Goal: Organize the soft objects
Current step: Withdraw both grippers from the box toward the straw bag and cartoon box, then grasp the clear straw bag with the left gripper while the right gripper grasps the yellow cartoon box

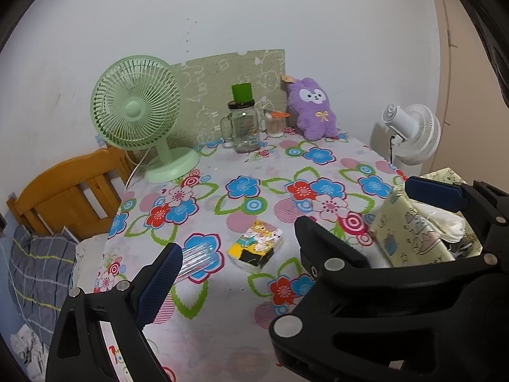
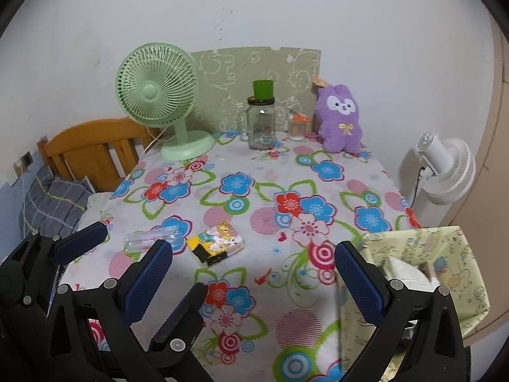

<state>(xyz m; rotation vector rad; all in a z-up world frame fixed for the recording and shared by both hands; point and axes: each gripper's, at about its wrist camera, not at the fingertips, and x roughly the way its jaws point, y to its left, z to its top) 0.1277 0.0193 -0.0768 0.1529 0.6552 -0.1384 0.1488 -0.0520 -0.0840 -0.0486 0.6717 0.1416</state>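
Observation:
A purple plush bunny (image 1: 313,109) sits upright at the table's far edge against the wall, also in the right wrist view (image 2: 340,117). A small cartoon-print tissue pack (image 1: 256,248) lies on the floral tablecloth in front of both grippers (image 2: 216,243). A clear plastic packet (image 1: 198,259) lies left of it (image 2: 149,238). A pale yellow fabric basket (image 1: 410,232) holding white soft items stands at the table's right edge (image 2: 451,264). My left gripper (image 1: 235,251) is open and empty above the near table. My right gripper (image 2: 253,262) is open and empty.
A green desk fan (image 1: 140,117), a glass jar with a green cup on top (image 1: 243,124) and a small container (image 1: 276,124) stand at the back. A white floor fan (image 1: 410,133) is right of the table. A wooden headboard (image 1: 66,187) and bedding are left.

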